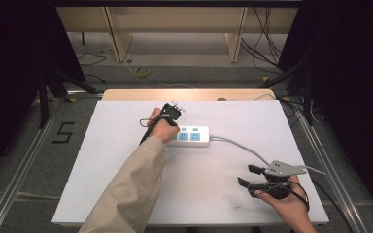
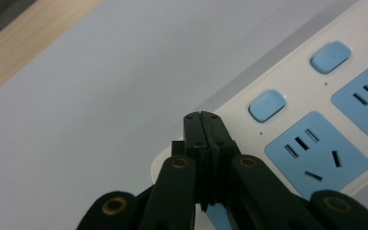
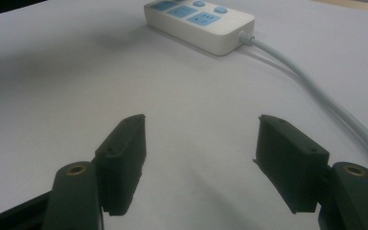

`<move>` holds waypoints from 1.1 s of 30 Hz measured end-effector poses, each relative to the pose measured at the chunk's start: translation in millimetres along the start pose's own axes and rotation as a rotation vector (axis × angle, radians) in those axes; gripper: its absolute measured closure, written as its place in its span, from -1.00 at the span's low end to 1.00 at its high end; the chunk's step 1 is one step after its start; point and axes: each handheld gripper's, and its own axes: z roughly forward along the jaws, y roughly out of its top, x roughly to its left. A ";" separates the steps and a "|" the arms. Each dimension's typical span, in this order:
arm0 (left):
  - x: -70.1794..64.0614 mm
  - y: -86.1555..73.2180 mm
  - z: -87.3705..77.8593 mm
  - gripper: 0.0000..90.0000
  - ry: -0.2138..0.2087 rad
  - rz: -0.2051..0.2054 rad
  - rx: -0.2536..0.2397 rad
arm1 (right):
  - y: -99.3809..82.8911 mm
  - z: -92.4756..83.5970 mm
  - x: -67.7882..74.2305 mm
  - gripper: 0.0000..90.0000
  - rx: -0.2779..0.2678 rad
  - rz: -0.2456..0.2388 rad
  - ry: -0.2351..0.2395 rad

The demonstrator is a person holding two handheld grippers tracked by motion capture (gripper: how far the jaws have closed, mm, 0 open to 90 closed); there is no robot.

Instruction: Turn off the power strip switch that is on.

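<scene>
Left tool (image 2: 202, 116), jaws pressed together, tips over the power strip's (image 2: 316, 96) end; right tool (image 3: 201, 158) wide open, well apart.

bare white table (image 1: 126, 170) all round, power strip (image 1: 194, 136) mid-table, its cord (image 1: 243, 147) crossing toward right tool (image 1: 247, 175)

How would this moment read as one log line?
left gripper: shut, at power strip end | right gripper: open, empty | cord: on table
</scene>
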 end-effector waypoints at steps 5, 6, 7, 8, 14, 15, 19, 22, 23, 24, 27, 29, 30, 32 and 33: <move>3.6 -5.1 -1.5 0.99 -0.008 -0.033 -0.017 | 0.2 0.2 0.5 -0.21 0.001 0.000 0.000; 4.8 -6.1 -2.2 0.99 -0.016 -0.038 -0.023 | 0.1 0.3 0.4 -0.21 0.001 0.000 0.000; 5.3 -6.9 -3.2 0.90 -0.021 -0.047 -0.028 | 0.1 0.4 0.3 -0.21 0.001 0.000 0.000; 5.3 -7.7 -4.1 0.89 -0.023 -0.053 -0.036 | 0.0 0.4 0.3 -0.21 0.002 -0.001 0.000; 7.6 -10.0 -15.8 0.79 -0.027 -0.045 -0.049 | 0.0 0.6 0.4 -0.21 0.003 -0.001 -0.001; 7.7 -10.5 -18.2 0.77 -0.025 -0.047 -0.055 | 0.0 0.6 0.4 -0.21 0.003 -0.001 -0.002; 9.2 -14.6 -27.5 0.62 -0.043 -0.064 -0.063 | 0.0 0.5 0.6 -0.21 0.004 -0.001 -0.002; 10.7 -21.0 -33.2 0.44 -0.066 -0.079 -0.074 | 0.0 0.6 0.7 -0.21 0.005 -0.001 -0.001; 11.6 -23.6 -34.9 0.37 -0.078 -0.083 -0.071 | 0.0 0.6 0.7 -0.21 0.004 -0.002 -0.002; 11.9 -26.2 -36.3 0.30 -0.099 -0.090 -0.065 | 0.0 0.7 0.8 -0.21 0.005 -0.001 -0.001; 11.8 -35.1 -42.9 0.15 -0.121 -0.091 -0.087 | 0.0 1.1 1.1 -0.21 0.006 0.002 -0.002; 11.5 -41.3 -47.5 0.05 -0.125 -0.090 -0.106 | 0.0 1.2 1.1 -0.21 0.005 0.002 -0.002; 11.2 -44.4 -49.7 0.00 -0.130 -0.089 -0.113 | 0.0 1.1 1.2 -0.21 0.006 0.002 -0.003; 10.4 -50.8 -53.5 -0.07 -0.137 -0.087 -0.123 | -0.2 1.6 1.2 -0.21 0.005 0.002 -0.001; 10.0 -54.0 -55.2 -0.10 -0.134 -0.088 -0.131 | -0.2 1.6 1.2 -0.21 0.007 0.000 -0.001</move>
